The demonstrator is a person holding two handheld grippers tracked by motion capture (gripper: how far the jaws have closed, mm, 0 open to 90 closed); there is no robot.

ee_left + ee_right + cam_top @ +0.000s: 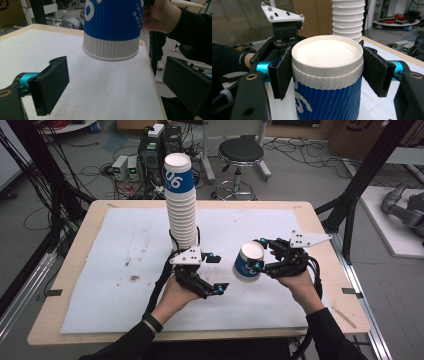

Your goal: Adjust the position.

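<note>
Single cup (248,263) right of the cup stack (180,202), both above the table (80,240).

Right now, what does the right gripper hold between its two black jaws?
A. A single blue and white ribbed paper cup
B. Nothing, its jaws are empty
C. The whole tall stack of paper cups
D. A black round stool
A: in the right gripper view both black jaws of the right gripper press the sides of one blue and white ribbed paper cup, apart from the tall stack of paper cups.
</note>
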